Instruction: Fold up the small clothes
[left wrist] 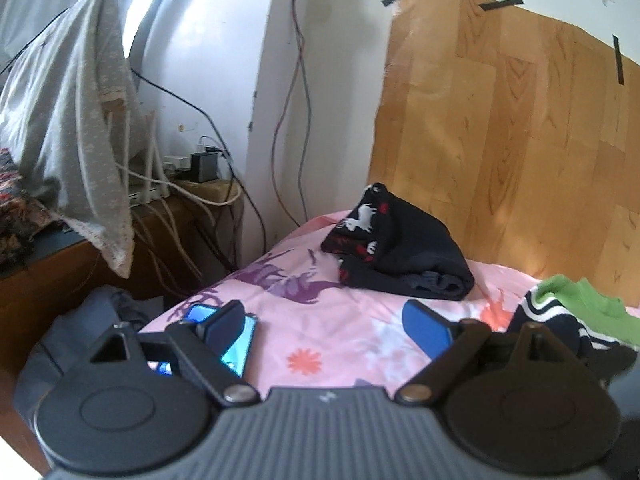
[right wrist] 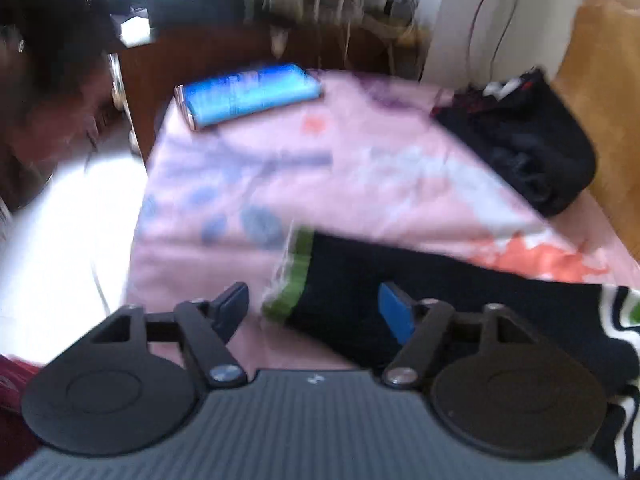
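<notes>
The left gripper hangs over a pink floral sheet with its 2 fingers spread wide and nothing between them. A lit phone lies on the sheet just under its left finger. Farther back, near the wood-grain panel, sits a folded dark garment with white deer and red marks. To the right lies a navy garment with white stripes, a green piece bunched against it.

The right gripper also has its fingers wide apart and empty, poised over a navy sleeve with a green cuff that lies flat on the sheet. The right wrist view is blurred; the phone rests near the sheet's far edge, well apart from the folded dark garment
</notes>
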{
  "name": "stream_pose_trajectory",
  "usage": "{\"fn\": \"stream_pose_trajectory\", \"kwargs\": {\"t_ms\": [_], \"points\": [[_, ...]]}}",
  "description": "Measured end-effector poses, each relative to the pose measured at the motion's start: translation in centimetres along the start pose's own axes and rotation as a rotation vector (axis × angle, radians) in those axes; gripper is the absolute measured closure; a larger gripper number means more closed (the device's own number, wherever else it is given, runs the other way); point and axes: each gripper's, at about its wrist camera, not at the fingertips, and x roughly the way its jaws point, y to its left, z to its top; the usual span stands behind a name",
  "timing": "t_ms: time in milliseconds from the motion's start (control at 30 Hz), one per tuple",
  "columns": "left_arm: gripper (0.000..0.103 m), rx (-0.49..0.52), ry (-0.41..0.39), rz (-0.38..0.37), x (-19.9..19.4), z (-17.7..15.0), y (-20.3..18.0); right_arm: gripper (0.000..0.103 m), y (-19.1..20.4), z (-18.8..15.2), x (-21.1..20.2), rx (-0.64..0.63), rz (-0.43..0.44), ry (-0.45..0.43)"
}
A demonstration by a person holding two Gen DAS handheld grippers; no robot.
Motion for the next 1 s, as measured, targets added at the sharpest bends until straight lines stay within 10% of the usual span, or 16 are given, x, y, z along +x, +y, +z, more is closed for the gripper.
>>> {"fn": "stream_pose_trajectory", "kwargs": {"t_ms": [67,300,633,733,800,867,1000], "points": [[0.014,-0.009,0.004,0.013,0.1,-0.1,0.7,0.088,-1.5,2.0,-0.7,0.062,-0.012,-0.010],[0.014,0.045,0.014,-0.059,2.6,0.9,-2.8,0.088,-11.0,11.2,-13.2,0.332,-0.140,-0.419],[0.010,0.259,0.010,-0.444,10.6,2.8,-22.7,0.088,-19.9,12.1,-25.2,0.549,-0.308,-0.620],[0.006,0.359,-0.024,-0.457,12.8,1.8,-28.7,0.088,-20.5,10.5,-25.9,0.587,-0.332,-0.625],[0.024,0.412,-0.041,-0.337,14.8,1.1,-31.7,0.088,-20.6,9.4,-25.6,0.603,-0.342,-0.622],[0.080,0.375,0.009,-0.232,17.7,1.0,-32.2,0.088,-20.8,7.8,-26.9,0.614,-0.354,-0.642],[0.097,0.243,0.069,-0.131,20.9,0.9,-28.6,0.095,-20.8,2.2,-29.8,0.675,-0.423,-0.724]]}}
